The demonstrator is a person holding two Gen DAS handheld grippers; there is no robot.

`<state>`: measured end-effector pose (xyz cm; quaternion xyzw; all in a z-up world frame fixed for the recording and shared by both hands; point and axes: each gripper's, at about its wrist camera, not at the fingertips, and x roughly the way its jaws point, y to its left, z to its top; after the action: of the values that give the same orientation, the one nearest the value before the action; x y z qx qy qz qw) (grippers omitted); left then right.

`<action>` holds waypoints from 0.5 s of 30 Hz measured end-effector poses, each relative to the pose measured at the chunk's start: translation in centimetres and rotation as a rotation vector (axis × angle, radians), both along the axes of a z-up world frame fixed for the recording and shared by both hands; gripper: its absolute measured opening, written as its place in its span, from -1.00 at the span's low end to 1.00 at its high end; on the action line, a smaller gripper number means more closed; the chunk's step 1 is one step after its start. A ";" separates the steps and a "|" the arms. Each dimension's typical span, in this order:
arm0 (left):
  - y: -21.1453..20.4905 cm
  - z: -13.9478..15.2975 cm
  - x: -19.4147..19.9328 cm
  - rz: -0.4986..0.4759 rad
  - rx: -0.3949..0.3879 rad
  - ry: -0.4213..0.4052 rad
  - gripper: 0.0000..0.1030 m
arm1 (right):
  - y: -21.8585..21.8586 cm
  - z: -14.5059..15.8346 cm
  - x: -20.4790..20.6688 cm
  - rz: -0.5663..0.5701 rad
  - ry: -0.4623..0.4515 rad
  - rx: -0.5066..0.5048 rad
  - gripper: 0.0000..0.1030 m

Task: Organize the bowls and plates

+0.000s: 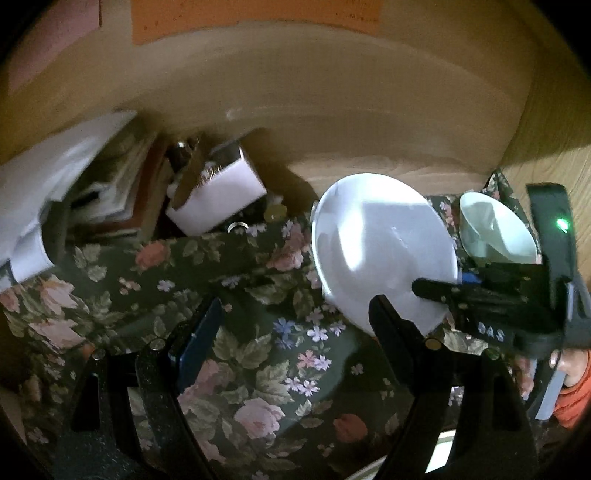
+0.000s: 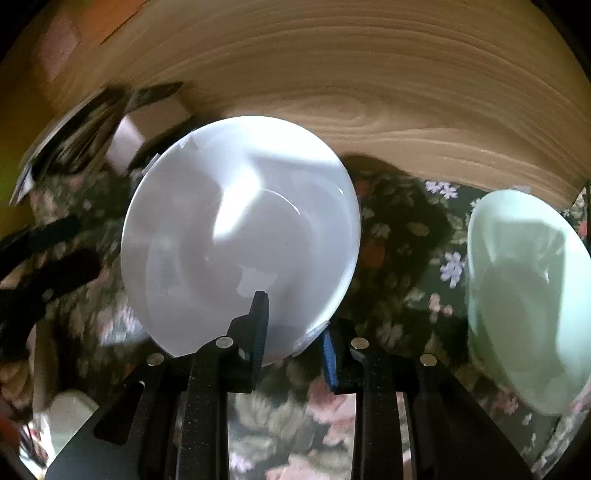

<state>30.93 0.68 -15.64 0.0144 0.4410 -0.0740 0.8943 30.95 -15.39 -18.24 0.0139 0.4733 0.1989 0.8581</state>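
Two grippers were in view over a table. The right gripper (image 2: pixel 295 325) was clamped on the near rim of a white plate (image 2: pixel 236 229), one finger lying over the plate's face and the blue-padded finger (image 2: pixel 328 354) behind the rim; the plate stood tilted, its far edge raised toward the wall. The left gripper (image 1: pixel 295 314) hung with jaws spread wide and nothing between them, only cloth showing in the gap, its right finger tip overlapping the plate's lower edge in the left wrist view; contact could not be judged. A hand (image 1: pixel 570 365) with an orange sleeve held the right tool at that view's right edge. Just right of the plate sat a pale green bowl (image 2: pixel 528 295), apart from it, near the table's right end. The table wore a dark floral tablecloth (image 1: pixel 258 369) with pink roses and small lilac flowers. Behind it ran a wood-grain wall (image 2: pixel 369 92). At the far left lay a blurred heap: stacked papers (image 1: pixel 55 177) and a white box (image 1: pixel 221 195). Orange and pink sheets (image 1: pixel 255 18) hung higher on the wall. Light was dim, with one bright patch on the plate.
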 end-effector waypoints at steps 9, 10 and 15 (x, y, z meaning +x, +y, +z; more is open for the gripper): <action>-0.9 -2.2 -0.5 -0.039 0.025 0.117 0.24 | -0.5 0.6 -4.5 0.050 0.016 0.032 -0.44; -1.1 -2.4 -0.6 -0.043 0.030 0.123 0.20 | -0.8 0.8 -4.9 0.038 0.007 0.043 -0.44; -1.7 -2.9 -0.9 -0.062 0.045 0.150 -0.14 | -1.8 1.2 -6.5 -0.024 -0.050 0.055 -0.16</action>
<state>29.99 -1.03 -18.50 0.0424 0.5078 -0.0926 0.8554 24.43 -17.16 -17.08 0.0384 0.4459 0.2016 0.8712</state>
